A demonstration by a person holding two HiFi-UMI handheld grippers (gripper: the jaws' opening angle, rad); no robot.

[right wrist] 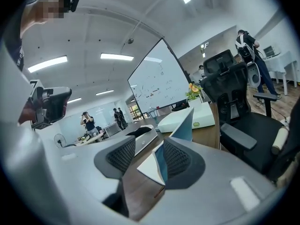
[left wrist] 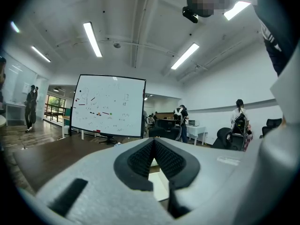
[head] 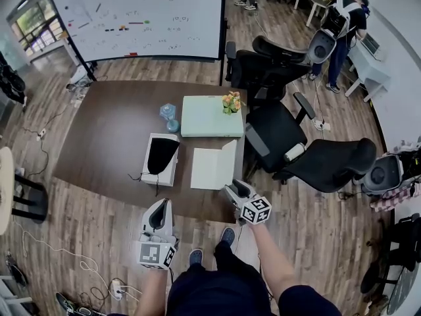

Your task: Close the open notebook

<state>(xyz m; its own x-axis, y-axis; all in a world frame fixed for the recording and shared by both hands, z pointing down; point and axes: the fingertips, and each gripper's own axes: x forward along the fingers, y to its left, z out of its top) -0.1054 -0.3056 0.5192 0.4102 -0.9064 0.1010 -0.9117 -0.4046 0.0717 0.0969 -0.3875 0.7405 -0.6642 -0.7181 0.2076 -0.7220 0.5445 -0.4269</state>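
The whiteboard (head: 138, 15) beyond the counter (head: 105, 137) carries coloured marks and scribbles, too small to read. No brand or label on the things can be read.

The left hand-held gripper (head: 159, 209) is held over the floor, just short of the counter's near edge. It points forward, with its marker cube (head: 156, 254) nearest the person and a bare forearm behind it. In the left gripper view its pads (left wrist: 138, 159) meet at the tips, with nothing between them.

On the counter ahead of it is a white box (head: 158, 175) with a black object (head: 162, 153) inside. Past that stands a small blue object (head: 169, 116). Beside it lies a pale green box (head: 210, 117) with flowers (head: 231, 102) at its far right corner.

The notebook (head: 210, 170) lies open on the near right part of the counter, just right of the white box. Its left page is flat and its right cover is raised at a tilt.

The right hand-held gripper (head: 235, 191) is at the notebook's near right corner, over the counter's edge. It is angled forward and to the left, on a bare forearm with a dark sleeve. Its jaws are apart. In the right gripper view the raised cover (right wrist: 185, 125) stands between them, close against the right-hand pad (right wrist: 176, 158) and clear of the left one.

Black office chairs (head: 283, 137) crowd the counter's right side.
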